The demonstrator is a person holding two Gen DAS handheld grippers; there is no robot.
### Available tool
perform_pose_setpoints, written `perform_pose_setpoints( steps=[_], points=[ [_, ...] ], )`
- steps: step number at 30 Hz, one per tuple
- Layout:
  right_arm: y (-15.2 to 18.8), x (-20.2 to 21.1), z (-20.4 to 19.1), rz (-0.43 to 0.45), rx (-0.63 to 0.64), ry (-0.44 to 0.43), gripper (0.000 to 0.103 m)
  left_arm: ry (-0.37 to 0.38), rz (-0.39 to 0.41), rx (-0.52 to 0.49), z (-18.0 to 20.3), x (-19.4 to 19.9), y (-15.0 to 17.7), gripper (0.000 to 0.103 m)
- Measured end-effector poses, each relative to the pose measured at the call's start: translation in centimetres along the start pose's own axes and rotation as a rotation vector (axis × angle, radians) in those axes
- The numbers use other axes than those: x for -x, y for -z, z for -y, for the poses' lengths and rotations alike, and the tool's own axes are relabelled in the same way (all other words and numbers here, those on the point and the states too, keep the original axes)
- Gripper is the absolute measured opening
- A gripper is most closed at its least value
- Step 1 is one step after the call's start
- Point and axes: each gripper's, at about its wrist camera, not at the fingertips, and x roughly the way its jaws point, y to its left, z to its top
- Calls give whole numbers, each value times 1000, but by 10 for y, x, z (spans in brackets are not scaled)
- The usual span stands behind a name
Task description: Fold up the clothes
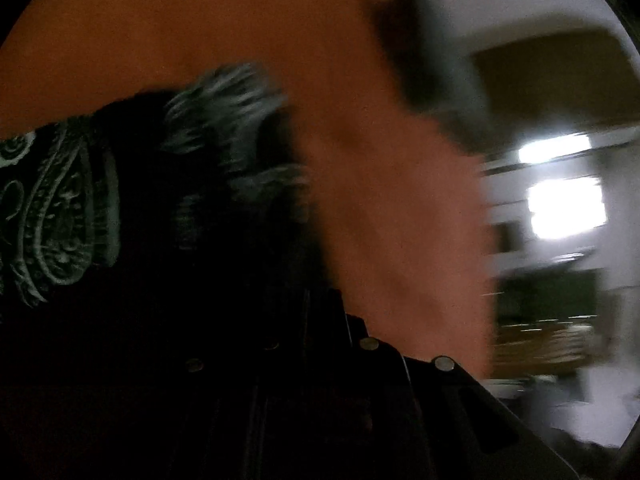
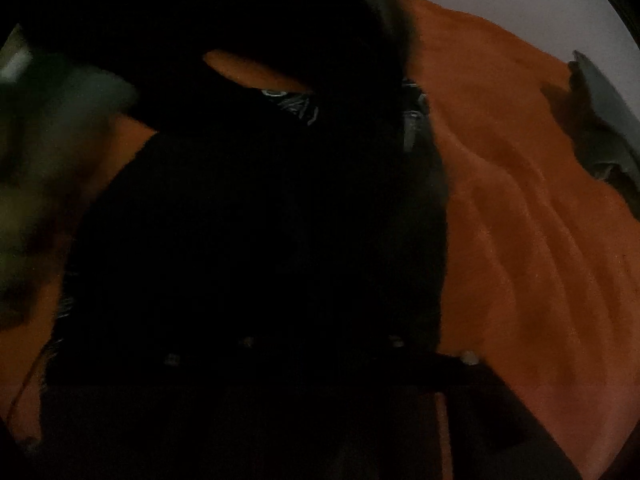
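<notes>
The black cloth [image 1: 132,208] with pale paisley print and a fringed edge lies bunched on the orange sheet [image 1: 200,28], close before both cameras. In the right view it [image 2: 260,220] fills the middle, dark and featureless. Whether either claw is spread or pinching, I cannot tell.
</notes>
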Motion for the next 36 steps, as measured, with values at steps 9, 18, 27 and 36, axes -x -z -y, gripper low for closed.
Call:
perform_pose_setpoints(
  steps=[9,18,27,36],
  points=[
    [36,88,56,143,-190,-368,47,123,22,85,-29,9,-8,9],
    [83,33,61,-4,-241,-446,29,124,49,136,-43,14,-6,9],
    [90,19,43,-55,-270,-472,29,61,59,49,-26,47,13,9],
    [88,23,43,-69,-277,-458,29,-46,-113,-207,37,-1,48,10]
  ],
)
